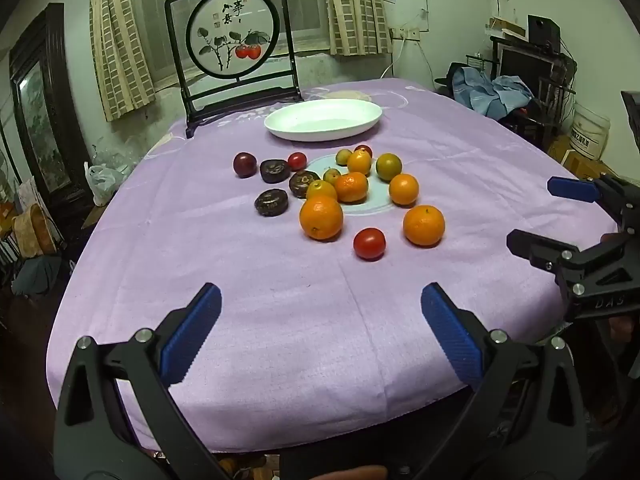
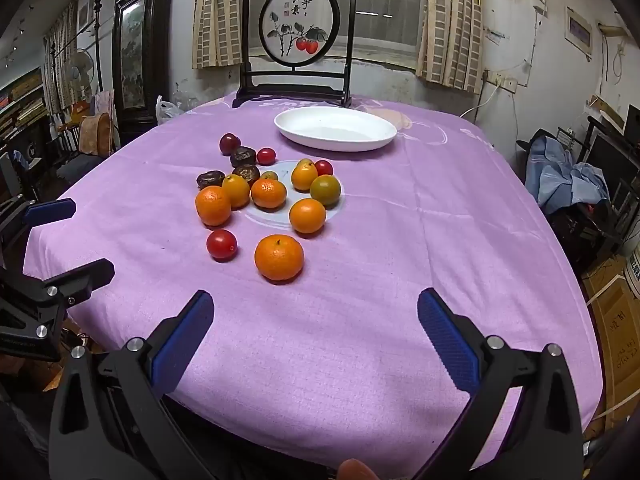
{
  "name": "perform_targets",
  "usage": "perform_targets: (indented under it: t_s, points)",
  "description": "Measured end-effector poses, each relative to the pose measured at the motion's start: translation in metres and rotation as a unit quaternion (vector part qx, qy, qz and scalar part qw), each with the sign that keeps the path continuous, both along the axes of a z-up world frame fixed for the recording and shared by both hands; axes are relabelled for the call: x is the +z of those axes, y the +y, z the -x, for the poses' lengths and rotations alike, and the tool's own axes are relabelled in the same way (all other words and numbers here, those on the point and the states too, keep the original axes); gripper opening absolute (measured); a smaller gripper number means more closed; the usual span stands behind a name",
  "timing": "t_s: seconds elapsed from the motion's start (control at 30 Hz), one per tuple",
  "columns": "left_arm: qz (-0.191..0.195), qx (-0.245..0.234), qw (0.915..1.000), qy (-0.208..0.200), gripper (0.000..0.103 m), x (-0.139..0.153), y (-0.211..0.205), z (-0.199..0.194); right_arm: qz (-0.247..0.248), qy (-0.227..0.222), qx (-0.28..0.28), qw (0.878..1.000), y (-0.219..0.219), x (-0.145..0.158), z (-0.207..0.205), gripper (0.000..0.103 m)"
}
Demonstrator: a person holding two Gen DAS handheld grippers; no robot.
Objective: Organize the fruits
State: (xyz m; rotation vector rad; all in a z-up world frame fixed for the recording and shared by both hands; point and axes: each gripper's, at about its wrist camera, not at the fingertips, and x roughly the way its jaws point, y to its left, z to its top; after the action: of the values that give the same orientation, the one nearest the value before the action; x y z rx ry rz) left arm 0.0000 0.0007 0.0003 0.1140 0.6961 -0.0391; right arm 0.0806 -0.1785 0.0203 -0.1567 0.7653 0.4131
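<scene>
Several fruits lie loose in the middle of the purple tablecloth (image 1: 280,312): oranges (image 1: 321,217) (image 2: 279,257), red tomatoes (image 1: 369,243) (image 2: 221,244), dark brown fruits (image 1: 271,201) (image 2: 210,179), a dark plum (image 1: 245,164) (image 2: 229,143) and a greenish fruit (image 1: 389,166) (image 2: 325,189). An empty white oval dish (image 1: 324,119) (image 2: 335,128) stands behind them. My left gripper (image 1: 320,320) is open and empty above the near table edge. My right gripper (image 2: 316,320) is open and empty, and it also shows in the left wrist view (image 1: 540,212). The left gripper shows at the left of the right wrist view (image 2: 68,240).
A framed round painting on a dark stand (image 1: 236,44) (image 2: 298,36) stands at the table's far edge behind the dish. Furniture and clutter surround the table, with blue cloth (image 1: 492,92) (image 2: 568,176) at the right.
</scene>
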Motion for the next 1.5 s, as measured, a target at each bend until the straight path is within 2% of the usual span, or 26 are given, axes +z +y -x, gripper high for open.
perform_targets:
  t_s: [0.1,0.13,0.2,0.37,0.53,1.5]
  points:
    - [0.012,0.008,0.9999,0.000,0.101,0.001,0.005,-0.001,-0.001,0.000,0.000,1.000,0.000,0.000,0.000,0.102]
    - [0.008,0.007,0.9999,0.005,0.101,0.001,0.005,-0.003,-0.001,0.000,0.000,1.000,-0.001,0.000,0.000,0.102]
    - [-0.009,0.001,0.9999,-0.011,0.101,0.001,-0.002,0.007,0.000,0.000,0.000,1.000,-0.001,0.000,0.000,0.102]
    - [0.016,0.011,0.9997,0.015,0.101,-0.003,0.006,-0.003,-0.001,-0.002,0.001,1.000,-0.001,0.001,0.001,0.102]
    - [0.023,0.019,0.9994,0.018,0.101,-0.005,0.010,-0.005,-0.001,-0.002,0.001,1.000,-0.001,0.001,0.001,0.102]
    - [0.019,0.023,0.9992,0.025,0.101,-0.011,0.012,-0.007,-0.001,-0.001,0.001,1.000,-0.001,-0.003,-0.001,0.102]
